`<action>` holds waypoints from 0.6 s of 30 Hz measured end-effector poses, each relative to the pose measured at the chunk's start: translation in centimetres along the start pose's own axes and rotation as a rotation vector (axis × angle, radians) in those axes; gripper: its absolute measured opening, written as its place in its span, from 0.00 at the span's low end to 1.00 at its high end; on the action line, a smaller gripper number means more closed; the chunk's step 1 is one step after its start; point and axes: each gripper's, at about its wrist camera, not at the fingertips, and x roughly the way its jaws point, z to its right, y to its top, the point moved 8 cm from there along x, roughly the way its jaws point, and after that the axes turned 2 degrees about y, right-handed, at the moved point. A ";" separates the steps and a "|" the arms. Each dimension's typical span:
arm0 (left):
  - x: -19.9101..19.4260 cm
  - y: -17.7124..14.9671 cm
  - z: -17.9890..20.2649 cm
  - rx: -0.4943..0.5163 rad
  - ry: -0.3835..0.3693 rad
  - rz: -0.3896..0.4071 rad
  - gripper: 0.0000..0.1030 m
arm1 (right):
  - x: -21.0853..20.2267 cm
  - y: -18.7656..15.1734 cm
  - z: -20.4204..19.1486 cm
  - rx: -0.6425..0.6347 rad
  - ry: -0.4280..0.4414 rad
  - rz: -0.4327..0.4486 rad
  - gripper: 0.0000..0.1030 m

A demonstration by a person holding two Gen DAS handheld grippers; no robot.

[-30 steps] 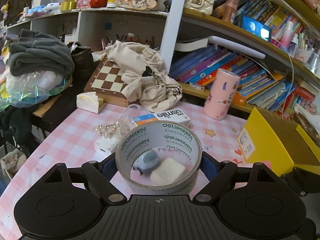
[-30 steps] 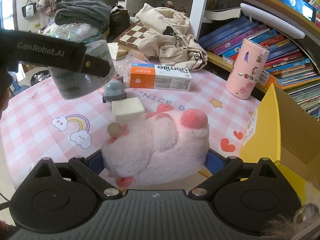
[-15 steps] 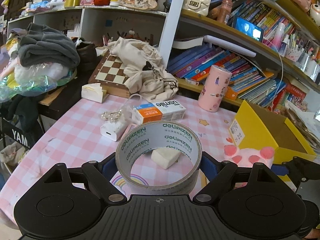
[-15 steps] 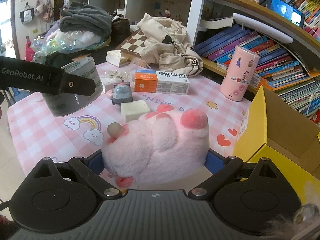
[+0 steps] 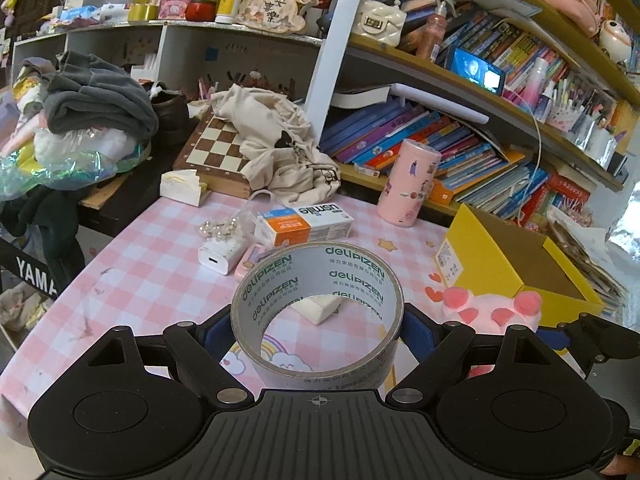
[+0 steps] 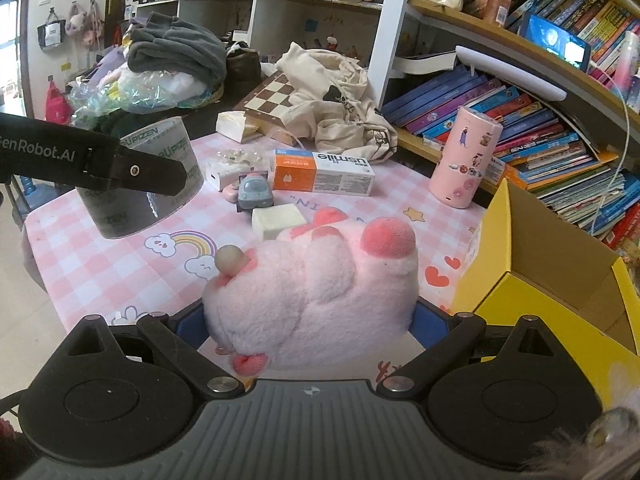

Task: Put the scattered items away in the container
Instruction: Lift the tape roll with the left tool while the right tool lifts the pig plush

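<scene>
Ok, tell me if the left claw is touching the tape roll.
Touching. The left wrist view shows the left claw with both blue pads pressed on the tape roll, held above the table.

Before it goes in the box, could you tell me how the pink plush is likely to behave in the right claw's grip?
The plush looks fluffy and bulges between the right claw pads, so it probably squashes. Likely light for its size, hardly fragile, and unlikely to slip.

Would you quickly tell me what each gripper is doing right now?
Left gripper: closed on the tape roll.
Right gripper: closed on the pink plush toy.
</scene>
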 end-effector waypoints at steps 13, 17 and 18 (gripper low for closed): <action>-1.8 -1.1 0.6 0.003 -0.037 0.000 0.83 | -2.5 -1.5 -0.3 0.023 -0.039 0.004 0.96; -2.1 -1.5 1.0 0.008 -0.050 -0.006 0.83 | -3.2 -2.0 -0.1 0.042 -0.050 0.002 0.96; -2.2 -1.6 1.1 0.009 -0.053 -0.007 0.83 | -3.3 -2.1 -0.1 0.045 -0.053 0.002 0.96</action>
